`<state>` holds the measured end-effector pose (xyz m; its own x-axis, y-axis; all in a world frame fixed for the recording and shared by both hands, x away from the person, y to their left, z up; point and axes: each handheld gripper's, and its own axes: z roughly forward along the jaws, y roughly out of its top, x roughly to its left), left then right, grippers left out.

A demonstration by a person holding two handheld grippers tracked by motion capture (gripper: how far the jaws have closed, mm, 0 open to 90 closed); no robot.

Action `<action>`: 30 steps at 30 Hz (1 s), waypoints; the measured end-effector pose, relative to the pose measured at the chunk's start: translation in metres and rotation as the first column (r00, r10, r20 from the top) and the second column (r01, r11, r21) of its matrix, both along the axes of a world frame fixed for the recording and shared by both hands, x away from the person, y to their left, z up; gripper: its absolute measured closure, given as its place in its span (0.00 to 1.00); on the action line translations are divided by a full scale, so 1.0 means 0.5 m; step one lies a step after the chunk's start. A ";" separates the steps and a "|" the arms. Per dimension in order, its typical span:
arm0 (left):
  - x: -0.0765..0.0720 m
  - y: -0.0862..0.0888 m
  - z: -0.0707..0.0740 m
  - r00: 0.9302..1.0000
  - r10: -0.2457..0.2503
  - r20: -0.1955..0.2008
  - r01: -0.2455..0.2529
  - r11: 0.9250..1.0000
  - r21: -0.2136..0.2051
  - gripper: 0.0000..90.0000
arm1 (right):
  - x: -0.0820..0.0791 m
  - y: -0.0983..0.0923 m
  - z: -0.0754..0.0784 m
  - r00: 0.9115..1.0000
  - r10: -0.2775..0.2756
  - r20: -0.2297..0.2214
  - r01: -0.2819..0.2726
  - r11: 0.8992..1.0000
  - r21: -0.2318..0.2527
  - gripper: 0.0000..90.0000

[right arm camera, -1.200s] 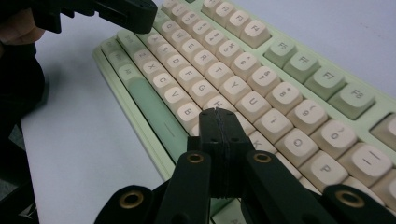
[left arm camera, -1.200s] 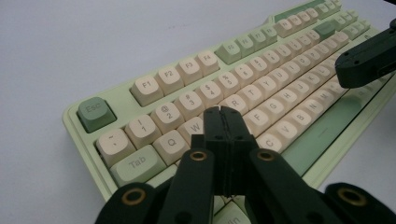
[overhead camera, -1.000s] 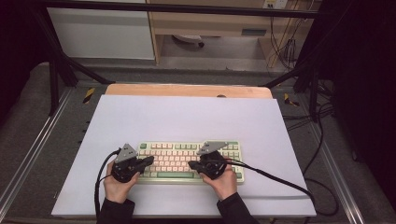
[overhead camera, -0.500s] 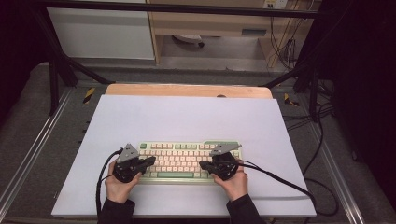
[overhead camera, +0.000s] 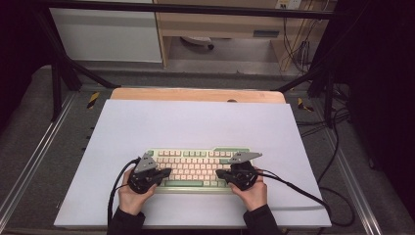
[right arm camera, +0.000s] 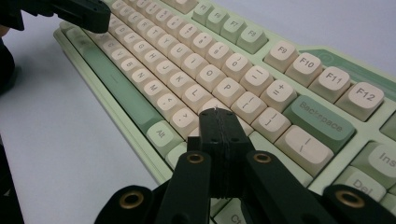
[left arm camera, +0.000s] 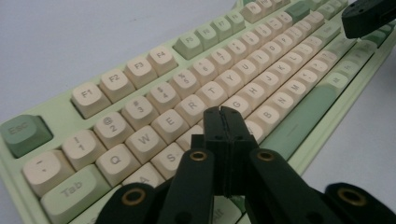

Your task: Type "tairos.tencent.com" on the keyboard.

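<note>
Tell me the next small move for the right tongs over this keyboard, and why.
Probably ease the right tongs straight down onto the key beneath their tip. Their jaws are shut into one blunt point, poised over the right-hand keys of the keyboard near L and the quote key; whether they already touch a key I cannot tell.

A green and cream keyboard (overhead camera: pixel 198 168) lies near the front of the white bench (overhead camera: pixel 195 122). The left claw (overhead camera: pixel 166 173) rests over its left end and the right claw (overhead camera: pixel 220 174) over its right end, tips pointing inward, both closed.
</note>
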<state>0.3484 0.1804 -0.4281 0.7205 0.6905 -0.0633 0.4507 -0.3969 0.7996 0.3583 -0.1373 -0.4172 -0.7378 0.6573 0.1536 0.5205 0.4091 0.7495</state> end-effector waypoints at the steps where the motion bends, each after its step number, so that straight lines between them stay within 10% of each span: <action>1: 0.000 -0.003 -0.001 1.000 -0.004 -0.002 0.004 1.000 0.004 1.00 | -0.001 0.000 0.000 1.000 -0.004 -0.003 0.004 1.000 0.001 1.00; 30: -0.001 -0.010 -0.012 1.000 -0.017 -0.011 0.017 1.000 0.009 1.00 | -0.002 -0.009 0.003 1.000 -0.006 0.005 0.006 1.000 0.009 1.00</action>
